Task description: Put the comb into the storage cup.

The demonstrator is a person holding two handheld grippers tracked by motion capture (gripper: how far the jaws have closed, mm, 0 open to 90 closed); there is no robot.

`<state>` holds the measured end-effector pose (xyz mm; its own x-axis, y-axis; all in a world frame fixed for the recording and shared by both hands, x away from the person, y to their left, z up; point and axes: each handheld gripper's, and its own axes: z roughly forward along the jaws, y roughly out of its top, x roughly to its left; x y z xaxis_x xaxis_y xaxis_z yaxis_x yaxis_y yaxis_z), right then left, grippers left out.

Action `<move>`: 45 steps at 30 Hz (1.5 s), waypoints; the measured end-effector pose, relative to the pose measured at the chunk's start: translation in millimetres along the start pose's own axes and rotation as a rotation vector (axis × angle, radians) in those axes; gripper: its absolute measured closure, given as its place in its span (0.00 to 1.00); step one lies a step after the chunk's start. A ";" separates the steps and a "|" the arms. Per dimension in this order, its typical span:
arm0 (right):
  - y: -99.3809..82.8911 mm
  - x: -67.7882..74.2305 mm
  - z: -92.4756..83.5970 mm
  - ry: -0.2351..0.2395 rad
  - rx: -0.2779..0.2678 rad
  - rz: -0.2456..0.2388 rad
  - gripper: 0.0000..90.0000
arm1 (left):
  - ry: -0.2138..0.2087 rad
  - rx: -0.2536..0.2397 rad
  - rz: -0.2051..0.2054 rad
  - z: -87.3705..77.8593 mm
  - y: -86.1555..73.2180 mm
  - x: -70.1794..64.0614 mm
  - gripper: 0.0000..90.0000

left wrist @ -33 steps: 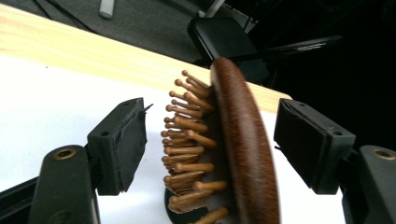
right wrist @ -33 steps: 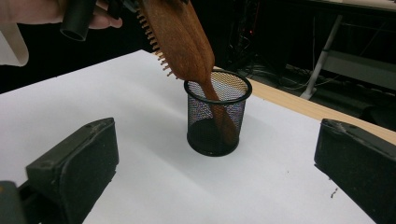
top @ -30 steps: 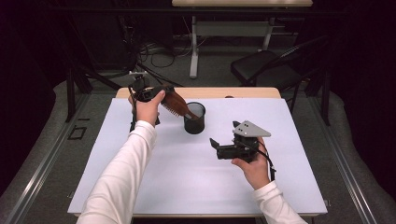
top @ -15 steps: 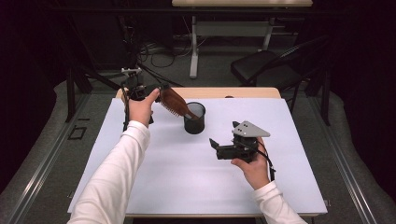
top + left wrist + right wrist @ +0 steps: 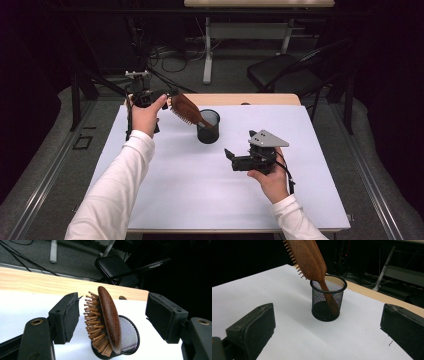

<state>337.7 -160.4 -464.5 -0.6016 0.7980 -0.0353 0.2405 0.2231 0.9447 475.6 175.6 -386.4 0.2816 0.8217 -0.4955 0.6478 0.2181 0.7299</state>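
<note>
A brown wooden hairbrush (image 5: 186,109) stands handle-down in a black mesh cup (image 5: 208,131) and leans left, bristles facing down-left. My left gripper (image 5: 167,97) is just left of the brush head, open, and its jaws have just closed a little. In the left gripper view the brush (image 5: 108,317) shows in the gap between the pads above the cup (image 5: 127,332), and neither pad touches it. My right gripper (image 5: 230,157) stands open to the right of the cup, nothing in it. The right gripper view faces the cup (image 5: 328,302) and brush (image 5: 308,257).
A white sheet (image 5: 200,190) covers the table, with a strip of bare wood (image 5: 250,99) at the far edge. A black chair (image 5: 285,75) and desk legs stand on the floor beyond. The table's side edges lie close to both hands.
My left hand has drawn slightly left and up, away from the cup. The brush stays leaning in the cup. The right hand has not moved.
</note>
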 end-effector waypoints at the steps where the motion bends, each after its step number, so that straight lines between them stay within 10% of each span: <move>1: -0.1 0.0 0.1 0.001 0.000 0.001 0.00 | -0.005 0.004 -0.006 0.0 -0.2 0.5 0.30; 45: -1.2 2.7 3.4 0.004 0.020 -0.016 0.00 | -0.062 -0.002 0.172 -57.8 -7.1 -4.5 0.41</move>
<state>338.3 -156.6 -466.9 -0.6088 0.7919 -0.0488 0.2460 0.2468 0.9373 428.8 200.8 -362.2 0.4313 0.8131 -0.3909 0.5849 0.0779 0.8074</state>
